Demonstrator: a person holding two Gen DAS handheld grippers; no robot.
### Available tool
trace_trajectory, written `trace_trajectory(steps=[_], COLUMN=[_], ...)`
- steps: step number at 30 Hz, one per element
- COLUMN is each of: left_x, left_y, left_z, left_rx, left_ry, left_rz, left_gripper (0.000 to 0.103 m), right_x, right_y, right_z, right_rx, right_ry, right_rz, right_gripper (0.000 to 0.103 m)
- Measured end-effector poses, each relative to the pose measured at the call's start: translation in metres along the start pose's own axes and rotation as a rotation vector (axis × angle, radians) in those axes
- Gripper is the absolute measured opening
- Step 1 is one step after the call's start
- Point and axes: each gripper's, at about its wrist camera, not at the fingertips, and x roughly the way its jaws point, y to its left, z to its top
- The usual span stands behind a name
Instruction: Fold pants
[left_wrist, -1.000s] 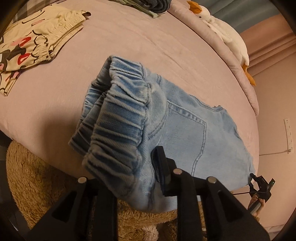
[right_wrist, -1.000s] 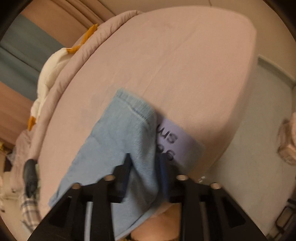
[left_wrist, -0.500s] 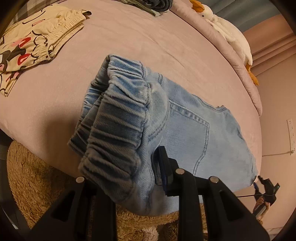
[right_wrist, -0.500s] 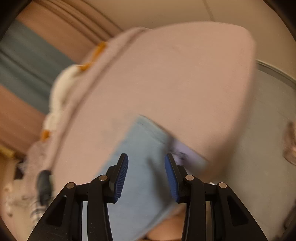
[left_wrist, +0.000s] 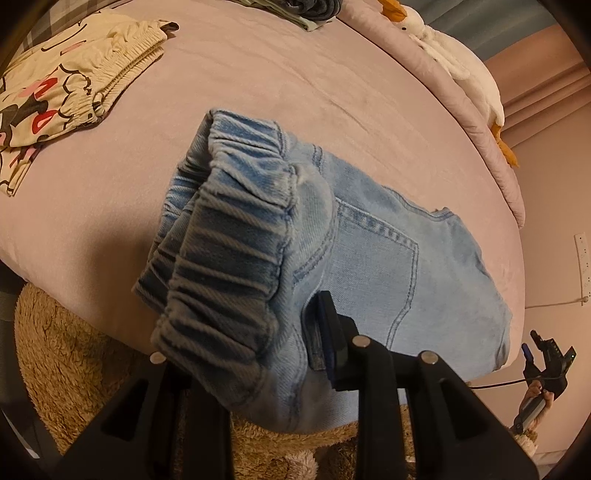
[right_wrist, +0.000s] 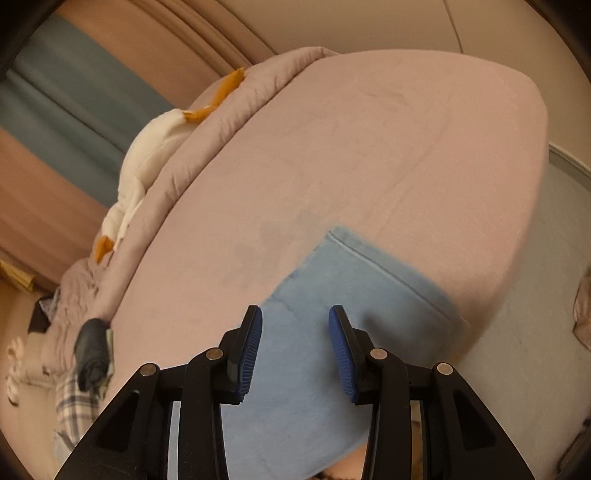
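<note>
The light-blue denim jeans (left_wrist: 388, 266) are lying on the pink bed (left_wrist: 258, 81), draping over its near edge, and that overhang is looking like the main risk: with the cuff end loose, any tug on the waistband (left_wrist: 229, 258) is likely dragging the fold crooked or off the mattress. The left gripper (left_wrist: 258, 354) is pinching the bunched elastic waistband, its fingers closed on the denim. The right gripper (right_wrist: 295, 350) is hovering over the cuff end, its fingers (right_wrist: 249, 347) spread wide, holding nothing
</note>
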Motion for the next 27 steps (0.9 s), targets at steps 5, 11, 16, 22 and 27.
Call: trace_trajectory(steps=[5, 11, 16, 22, 27], left_x=[0.002, 0.005, 0.007, 0.007, 0.008], left_y=[0.000, -0.002, -0.002, 0.001, 0.000], left_z=[0.001, 0.000, 0.000, -0.002, -0.002], left_rx=[0.004, 0.005, 0.008, 0.006, 0.002], left_ry=[0.005, -0.013, -0.036, -0.037, -0.033], left_rz=[-0.004, 0.000, -0.003, -0.005, -0.001], left_gripper=[0.027, 0.028, 0.028, 0.029, 0.030], right_x=[0.003, 0.021, 0.034, 0.019, 0.012], right_y=[-0.029, -0.071, -0.072, -0.056, -0.056], right_z=[-0.009, -0.012, -0.007, -0.005, -0.007], right_rx=[0.061, 0.171, 0.162, 0.142, 0.132], right_ry=[0.007, 0.047, 0.051, 0.011, -0.002], right_rz=[-0.141, -0.244, -0.249, -0.278, -0.241], right_gripper=[0.041, 0.041, 0.041, 0.041, 0.041])
